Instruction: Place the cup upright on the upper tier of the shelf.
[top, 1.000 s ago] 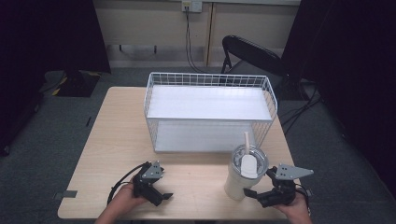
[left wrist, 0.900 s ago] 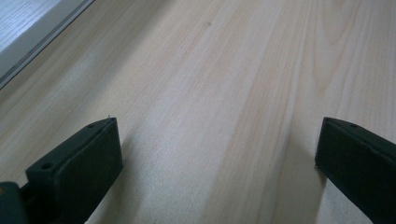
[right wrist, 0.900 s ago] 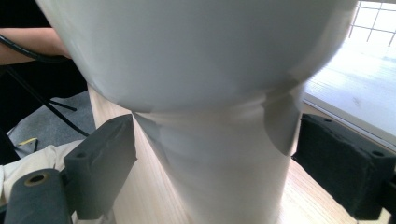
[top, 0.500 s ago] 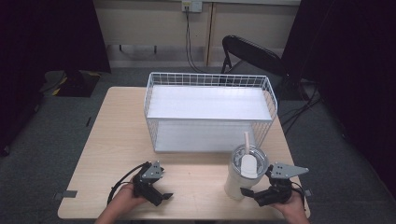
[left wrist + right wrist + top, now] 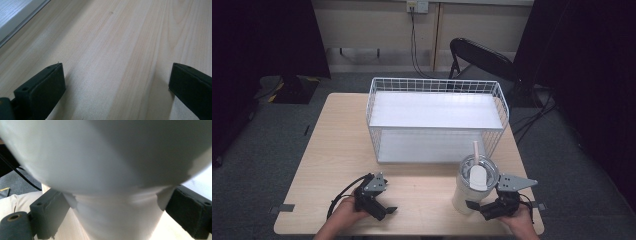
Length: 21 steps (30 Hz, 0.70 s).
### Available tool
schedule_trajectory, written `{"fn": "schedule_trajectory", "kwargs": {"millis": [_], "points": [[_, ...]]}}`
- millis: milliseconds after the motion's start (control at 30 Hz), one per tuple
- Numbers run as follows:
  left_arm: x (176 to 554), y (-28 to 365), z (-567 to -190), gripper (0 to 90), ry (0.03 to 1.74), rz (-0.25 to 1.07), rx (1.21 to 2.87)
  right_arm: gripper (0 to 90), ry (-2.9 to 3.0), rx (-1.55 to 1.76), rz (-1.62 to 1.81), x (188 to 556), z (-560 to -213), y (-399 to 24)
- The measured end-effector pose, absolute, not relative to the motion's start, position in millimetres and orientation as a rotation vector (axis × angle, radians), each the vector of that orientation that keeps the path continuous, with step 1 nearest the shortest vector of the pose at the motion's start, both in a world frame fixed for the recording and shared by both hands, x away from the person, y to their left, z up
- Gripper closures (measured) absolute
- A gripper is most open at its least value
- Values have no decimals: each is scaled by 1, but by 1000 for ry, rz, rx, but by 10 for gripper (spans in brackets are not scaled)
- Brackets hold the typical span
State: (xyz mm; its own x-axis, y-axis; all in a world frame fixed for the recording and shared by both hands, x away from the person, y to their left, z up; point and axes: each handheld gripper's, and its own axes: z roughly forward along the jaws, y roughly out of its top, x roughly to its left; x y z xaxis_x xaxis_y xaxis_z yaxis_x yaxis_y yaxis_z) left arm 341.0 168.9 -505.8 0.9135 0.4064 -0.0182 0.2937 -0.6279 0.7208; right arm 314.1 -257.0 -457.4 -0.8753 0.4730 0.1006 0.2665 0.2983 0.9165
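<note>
- Light wood counter, grey carpet floor around it, dark curtains at the sides.
- Left tool at the near-left edge, jaws wide apart over bare wood, holding nothing.
- Right tool near right, jaws spread either side of the white tumbler's base; contact unclear.
- Tumbler upright, lid and straw on, just before the white wire basket.
- Black chair and wall cables beyond.
</note>
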Motion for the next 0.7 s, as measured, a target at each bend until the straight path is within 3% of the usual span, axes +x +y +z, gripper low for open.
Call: {"fn": "schedule_trajectory", "kwargs": {"millis": [700], "points": [[341,169,-506,0,496,186,2290,70,2389,657,1669,322,-461,-249]]}}
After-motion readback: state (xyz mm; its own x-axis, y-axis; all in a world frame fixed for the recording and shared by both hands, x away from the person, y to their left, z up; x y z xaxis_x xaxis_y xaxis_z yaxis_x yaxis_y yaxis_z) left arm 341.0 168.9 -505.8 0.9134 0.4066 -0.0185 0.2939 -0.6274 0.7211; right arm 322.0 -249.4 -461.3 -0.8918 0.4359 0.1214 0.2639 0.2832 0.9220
